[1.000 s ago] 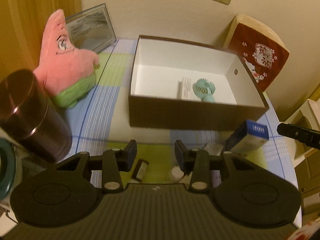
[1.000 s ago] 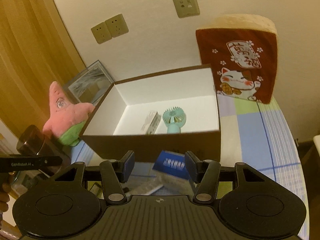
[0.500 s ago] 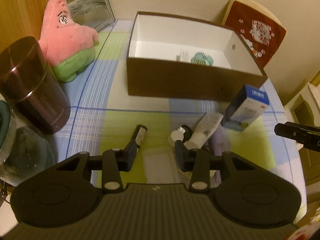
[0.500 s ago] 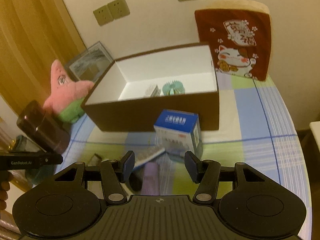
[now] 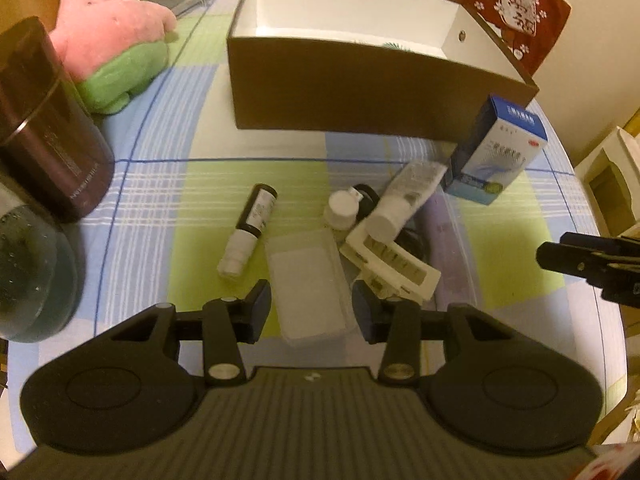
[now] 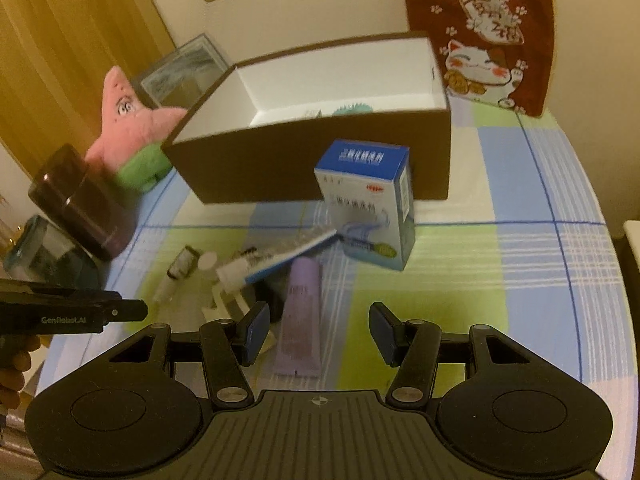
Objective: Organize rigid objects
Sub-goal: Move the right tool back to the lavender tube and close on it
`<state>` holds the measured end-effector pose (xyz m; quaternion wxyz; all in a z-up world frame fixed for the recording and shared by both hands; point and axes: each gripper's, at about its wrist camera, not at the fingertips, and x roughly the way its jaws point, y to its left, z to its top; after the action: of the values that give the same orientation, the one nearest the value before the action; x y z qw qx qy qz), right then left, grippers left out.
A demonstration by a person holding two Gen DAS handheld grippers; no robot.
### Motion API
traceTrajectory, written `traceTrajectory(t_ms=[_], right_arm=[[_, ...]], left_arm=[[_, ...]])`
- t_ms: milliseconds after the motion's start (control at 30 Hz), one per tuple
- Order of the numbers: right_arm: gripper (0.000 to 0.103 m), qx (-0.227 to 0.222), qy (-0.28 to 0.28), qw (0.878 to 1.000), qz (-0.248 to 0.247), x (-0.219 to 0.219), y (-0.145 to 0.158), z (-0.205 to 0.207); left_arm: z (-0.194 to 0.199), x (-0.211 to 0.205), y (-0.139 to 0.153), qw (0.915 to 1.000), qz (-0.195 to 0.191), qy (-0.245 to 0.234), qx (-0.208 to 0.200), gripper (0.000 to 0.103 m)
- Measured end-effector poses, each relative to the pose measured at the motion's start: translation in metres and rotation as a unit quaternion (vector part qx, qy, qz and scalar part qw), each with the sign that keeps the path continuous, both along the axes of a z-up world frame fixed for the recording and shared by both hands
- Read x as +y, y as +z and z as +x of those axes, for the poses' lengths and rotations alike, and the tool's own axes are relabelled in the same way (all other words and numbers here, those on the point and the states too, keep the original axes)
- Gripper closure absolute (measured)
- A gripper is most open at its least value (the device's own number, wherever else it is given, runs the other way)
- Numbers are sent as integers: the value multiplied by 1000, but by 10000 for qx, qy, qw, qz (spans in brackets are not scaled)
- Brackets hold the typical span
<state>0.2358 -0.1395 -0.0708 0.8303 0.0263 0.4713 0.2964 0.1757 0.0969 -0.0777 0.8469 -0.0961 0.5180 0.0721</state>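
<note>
Brown box (image 5: 352, 92), checked tablecloth (image 5: 168, 184)

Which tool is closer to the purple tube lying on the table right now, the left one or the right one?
Right. The right tool hangs open just above the purple tube, which lies between its pads. The left tool, also open, is over the clear flat packet, off to the tube's side.

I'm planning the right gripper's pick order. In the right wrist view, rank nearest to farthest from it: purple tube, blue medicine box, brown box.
1. purple tube, between the open right gripper fingers.
2. blue medicine box, standing ahead.
3. brown box, behind it.
</note>
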Motion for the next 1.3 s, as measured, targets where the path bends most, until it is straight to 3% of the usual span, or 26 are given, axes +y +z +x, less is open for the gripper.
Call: traceTrajectory(t_ms=[267, 733, 1300], right_arm=[[48, 213, 92, 9997, -92, 11, -20, -1], [48, 377, 85, 9989, -246, 31, -54, 10], [50, 314, 219, 9989, -264, 56, -72, 21]], left_arm=[[4, -7, -16, 9999, 19, -81, 81, 52], [24, -5, -47, 9995, 60, 15, 316, 49], [35, 2, -60, 9994, 177, -91, 290, 50]])
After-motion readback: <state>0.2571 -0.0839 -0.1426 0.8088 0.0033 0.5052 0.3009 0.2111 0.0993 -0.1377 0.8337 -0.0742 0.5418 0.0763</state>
